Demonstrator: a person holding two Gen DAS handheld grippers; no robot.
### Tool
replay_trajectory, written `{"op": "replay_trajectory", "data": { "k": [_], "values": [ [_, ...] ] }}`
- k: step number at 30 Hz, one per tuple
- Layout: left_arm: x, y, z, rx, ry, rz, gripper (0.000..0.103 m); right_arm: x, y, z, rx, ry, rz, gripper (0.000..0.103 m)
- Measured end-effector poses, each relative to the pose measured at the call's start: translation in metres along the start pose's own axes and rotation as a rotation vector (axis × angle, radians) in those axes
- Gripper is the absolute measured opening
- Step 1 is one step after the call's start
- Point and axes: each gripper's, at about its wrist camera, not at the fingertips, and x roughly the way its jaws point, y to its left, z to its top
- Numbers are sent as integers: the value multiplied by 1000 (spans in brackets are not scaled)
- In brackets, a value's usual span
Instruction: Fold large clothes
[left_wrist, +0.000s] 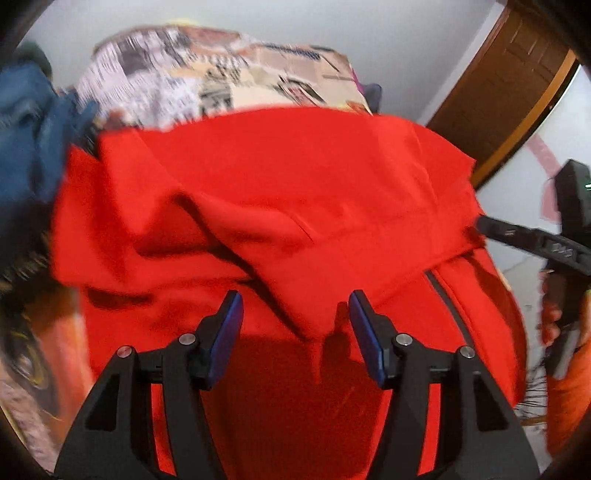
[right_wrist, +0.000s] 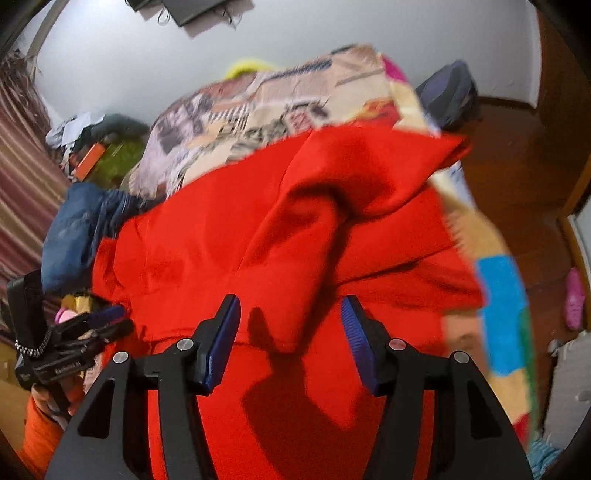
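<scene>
Left tool (left_wrist: 295, 325): its two fingers are standing spread wide, blue ribbed pads (left_wrist: 229, 332) facing each other, nothing pinched between them; a pointed fold of red cloth is hanging in the gap just beyond the tips.
Right tool (right_wrist: 290, 325): likewise spread apart and gripping nothing, hovering just above the red cloth and casting a dark shadow on it.
Red garment (left_wrist: 295, 184): lying crumpled on the bed directly under and ahead of both tools, filling most of each view; smooth matte fabric, thrown into broad soft folds.
Zipper (left_wrist: 443, 295): a dark grey strip running down the garment's right side in the left wrist view.
Bedcover (right_wrist: 258, 110): stretching beyond the garment, printed like newspaper clippings, with bright blocks of blue, tan and green along its right edge.
Blue garment (right_wrist: 74, 229): bunching in a wrinkled heap just beside the red one's left edge; it looks like denim.
Floor (right_wrist: 517, 177): brown wood, showing to the right of the bed.
Wall (right_wrist: 184, 74): plain pale grey behind it all.
</scene>
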Motion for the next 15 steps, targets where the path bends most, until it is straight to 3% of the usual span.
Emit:
{"op": "replay_trajectory", "data": {
  "k": [2,4,5,6,8,11,15],
  "values": [
    [7,-1,-2,-25,15,-37,57,12,-1,0,28,10,14,50],
    [14,1,-4,-53,27,-77,42,16,-1,1,52,14,33,32],
    [16,2,-5,-65,34,-95,30,17,-2,0,67,19,47,24],
    [18,3,-5,-76,31,-97,20,15,-2,-2,82,15,57,22],
    [14,6,-5,-89,9,-98,11,6,3,-6,69,-1,76,15],
    [-1,11,-4,-101,-35,-128,6,-12,19,-12,2,-34,93,11],
    [-34,0,-4,-6,-111,-58,5,-28,45,-21,-89,-61,81,11]
  ]
}}
